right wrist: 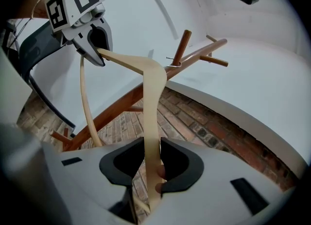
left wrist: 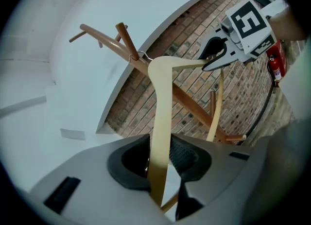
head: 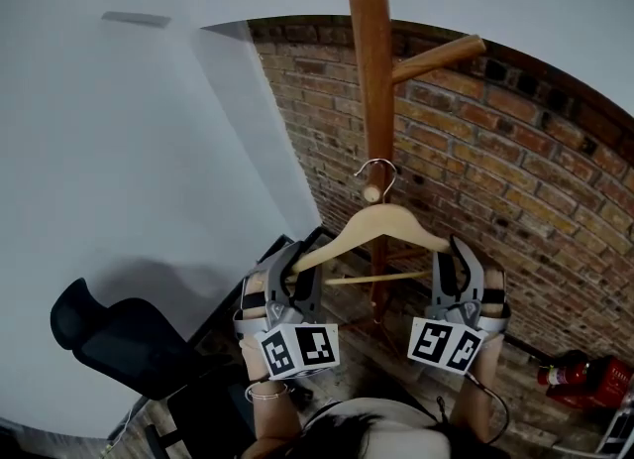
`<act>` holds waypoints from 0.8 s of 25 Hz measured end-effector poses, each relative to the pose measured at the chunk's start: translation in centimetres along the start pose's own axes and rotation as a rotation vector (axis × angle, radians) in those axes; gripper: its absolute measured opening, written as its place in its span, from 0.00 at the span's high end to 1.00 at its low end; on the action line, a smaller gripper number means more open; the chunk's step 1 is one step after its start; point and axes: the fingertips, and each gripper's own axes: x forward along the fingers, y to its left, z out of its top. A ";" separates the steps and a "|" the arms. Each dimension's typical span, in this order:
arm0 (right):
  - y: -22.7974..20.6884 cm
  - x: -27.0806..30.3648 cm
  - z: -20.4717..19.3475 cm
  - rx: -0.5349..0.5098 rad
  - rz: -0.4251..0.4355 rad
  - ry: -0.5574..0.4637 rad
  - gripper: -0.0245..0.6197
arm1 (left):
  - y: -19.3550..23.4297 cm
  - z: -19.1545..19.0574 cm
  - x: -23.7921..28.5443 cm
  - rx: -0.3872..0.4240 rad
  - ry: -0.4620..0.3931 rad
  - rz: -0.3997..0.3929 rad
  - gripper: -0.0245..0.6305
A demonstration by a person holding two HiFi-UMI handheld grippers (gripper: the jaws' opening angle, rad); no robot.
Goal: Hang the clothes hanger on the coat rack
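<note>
Left claw (head: 295,261), right claw (head: 458,257) each clamped on hanger (head: 381,221) end; hanger horizontal, hook (head: 377,172) upward at coat rack (head: 369,60) peg.

Floor (head: 349,360), dark planks, seen only in the lower part of the head view. Wooden coat rack (head: 369,70) stands on it at centre, pole running up to 12 o'clock. Black office chair (head: 109,333) at 8 o'clock. Red fire extinguisher (head: 580,373) at 4 o'clock, at the foot of the brick wall (head: 515,179).
</note>
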 end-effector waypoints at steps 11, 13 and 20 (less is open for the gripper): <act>0.6 0.0 0.3 0.015 0.027 -0.017 0.78 | -0.1 0.2 0.5 0.026 -0.002 0.019 0.80; 0.6 0.0 0.4 0.020 0.032 -0.021 0.78 | -0.1 0.3 0.4 0.022 -0.006 0.019 0.80; 0.5 -0.8 0.4 0.031 0.033 -0.032 0.78 | 0.3 0.7 -0.8 0.008 -0.027 0.039 0.79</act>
